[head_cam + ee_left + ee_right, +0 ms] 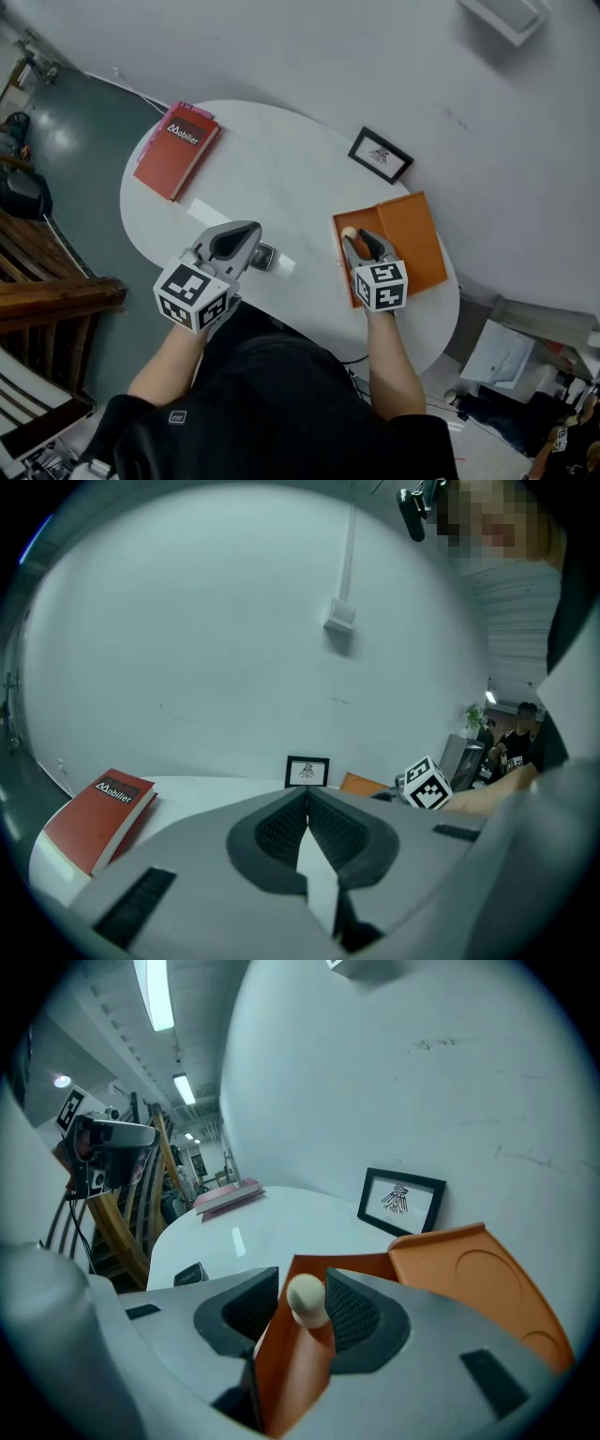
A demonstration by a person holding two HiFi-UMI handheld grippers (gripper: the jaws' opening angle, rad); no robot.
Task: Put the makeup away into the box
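Hovering over orange box at edge of white oval counter, right gripper straddles makeup: beige, smooth, round-headed piece at box's near corner, over thin front wall. Ribbed dark pads seem slack, gap on one side: released, as far as view shows. Left gripper clenched, empty, tips meeting. Small dark item just beside it. Red book, black-framed picture farther back.

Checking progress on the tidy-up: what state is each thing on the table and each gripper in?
Orange box: open, lid folded back.
Beige-tipped makeup item: between the right jaws, above the box.
Right gripper: jaws apart.
Left gripper: jaws together, empty.
Red book: closed, lying flat.
Picture frame: standing upright.
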